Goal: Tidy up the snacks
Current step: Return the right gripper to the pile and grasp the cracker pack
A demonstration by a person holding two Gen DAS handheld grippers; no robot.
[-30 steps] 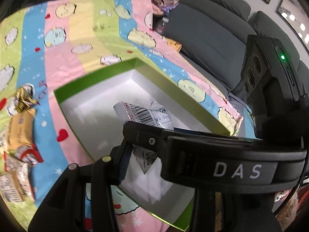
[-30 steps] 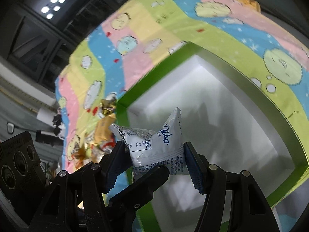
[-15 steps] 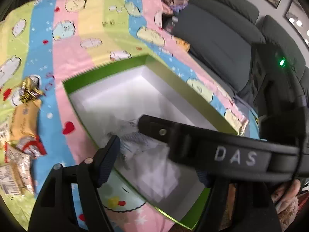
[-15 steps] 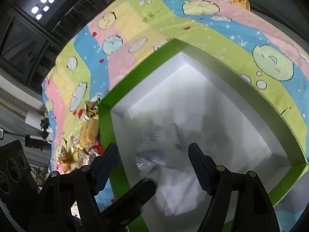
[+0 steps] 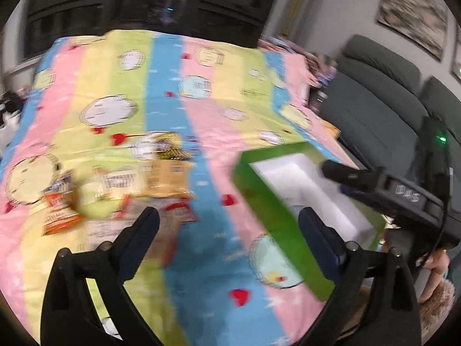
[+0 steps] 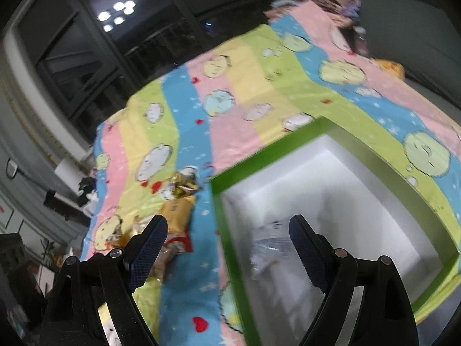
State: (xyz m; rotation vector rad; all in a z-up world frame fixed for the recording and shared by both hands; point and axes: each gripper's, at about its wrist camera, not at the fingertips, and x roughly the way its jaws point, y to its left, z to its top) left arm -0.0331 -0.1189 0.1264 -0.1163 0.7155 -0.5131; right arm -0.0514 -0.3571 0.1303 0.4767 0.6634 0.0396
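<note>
Snack sorting on the striped blanket (image 5: pixel 201 115): both my grippers empty, jaws wide.

My left view alone shows the spread of loose snack packets (image 5: pixel 161 181), blurred by motion, plus the grey sofa (image 5: pixel 374 101) and my right gripper's body reaching over the green box (image 5: pixel 268 201). My right view alone looks down into that box's white interior (image 6: pixel 345 187), where a silvery-white snack packet (image 6: pixel 268 248) lies on the floor, its print too smeared to read. The box's near corner is cut off in both. My left gripper (image 5: pixel 227 225) has just been opening, nothing between its jaws. My right gripper (image 6: pixel 227 236) likewise, jaws parted above the packet, not touching it.
</note>
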